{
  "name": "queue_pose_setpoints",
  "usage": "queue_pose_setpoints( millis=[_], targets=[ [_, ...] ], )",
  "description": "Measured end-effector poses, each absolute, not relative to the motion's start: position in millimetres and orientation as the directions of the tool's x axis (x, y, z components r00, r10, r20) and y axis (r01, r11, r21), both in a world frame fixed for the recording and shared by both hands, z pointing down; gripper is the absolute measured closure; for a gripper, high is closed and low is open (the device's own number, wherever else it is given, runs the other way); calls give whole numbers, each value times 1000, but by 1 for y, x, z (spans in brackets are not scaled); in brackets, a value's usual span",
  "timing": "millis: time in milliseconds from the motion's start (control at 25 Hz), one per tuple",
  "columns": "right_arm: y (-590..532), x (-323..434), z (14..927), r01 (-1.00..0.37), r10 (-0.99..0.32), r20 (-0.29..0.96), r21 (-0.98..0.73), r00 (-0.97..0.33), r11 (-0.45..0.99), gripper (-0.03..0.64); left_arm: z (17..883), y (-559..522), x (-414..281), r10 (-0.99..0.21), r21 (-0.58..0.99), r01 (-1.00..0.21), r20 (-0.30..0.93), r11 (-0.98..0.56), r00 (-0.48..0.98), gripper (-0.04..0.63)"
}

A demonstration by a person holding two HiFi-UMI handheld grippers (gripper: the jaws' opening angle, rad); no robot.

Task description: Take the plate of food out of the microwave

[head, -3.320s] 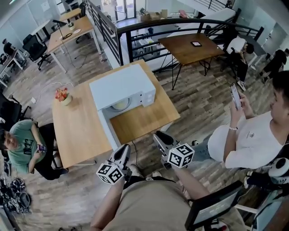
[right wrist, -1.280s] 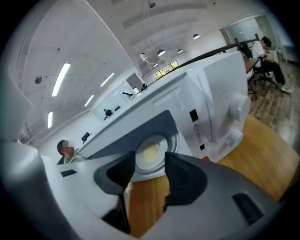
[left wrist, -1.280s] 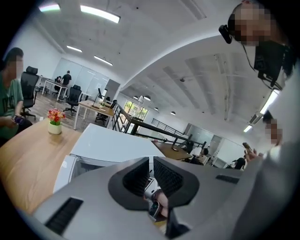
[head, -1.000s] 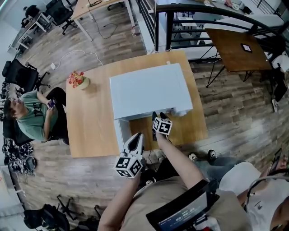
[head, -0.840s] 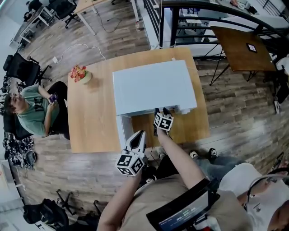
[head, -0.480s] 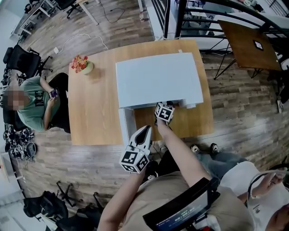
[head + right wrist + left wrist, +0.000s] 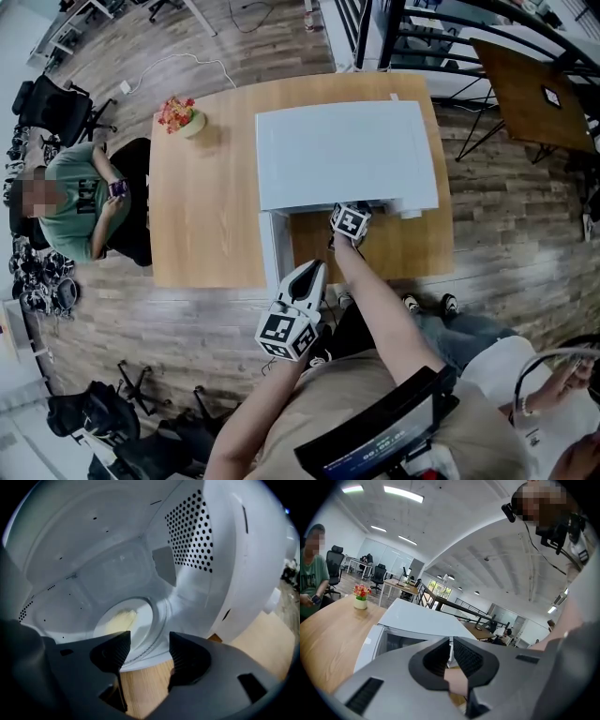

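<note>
Hidden in the head view beneath the microwave (image 7: 347, 155) roof, yet plain in the right gripper view: plate (image 7: 141, 619) with pale food (image 7: 119, 619). Just ahead of the right gripper (image 7: 149, 646), slightly left, untouched (jaws spread, just been opening, nothing between). Left gripper (image 7: 451, 641) pressed together, empty.

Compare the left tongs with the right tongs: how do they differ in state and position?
The right tongs stand open, having just been opening, with nothing gripped; the left tongs are shut and empty. The right tongs sit at the mouth of the microwave, facing the plate; the left tongs hang back by the front edge of the table. Both carry a marker cube.
</note>
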State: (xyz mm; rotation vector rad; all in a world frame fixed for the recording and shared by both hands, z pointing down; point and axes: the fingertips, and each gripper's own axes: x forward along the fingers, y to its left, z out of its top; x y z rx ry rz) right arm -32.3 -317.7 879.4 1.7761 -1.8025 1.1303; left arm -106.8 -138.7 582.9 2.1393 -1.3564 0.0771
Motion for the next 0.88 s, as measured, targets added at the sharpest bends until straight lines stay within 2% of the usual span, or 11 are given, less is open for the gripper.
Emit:
queue_pose_setpoints(
  millis=[120,280,440,520,720,880],
  targets=[
    [-313,-29,879,-937,-659,738,-316,-145,-148,361,582,-136,-111,-805,453,-840,353,-299,477,588],
    [-302,-20,879,-910,-671,727,-365,-145,-198,431,582,-134,-113,-802,455,-837,351,-305,483,587],
    [-295,-20,878,-855,-691,691,-474,-211,-213,499,582,-132,-111,-797,457,-833,350,-314,492,588],
    [-293,-22,877,-808,-701,666,-545,-255,-223,538,582,-131,-110,-793,459,-830,352,-317,497,587],
    [-290,-18,878,-643,-741,591,-710,-320,-288,577,587,-127,-108,-783,458,-828,363,-323,506,588],
    [-288,-15,872,-545,-771,525,-789,-359,-284,594,590,-126,-107,-778,452,-830,370,-328,508,588]
  ],
)
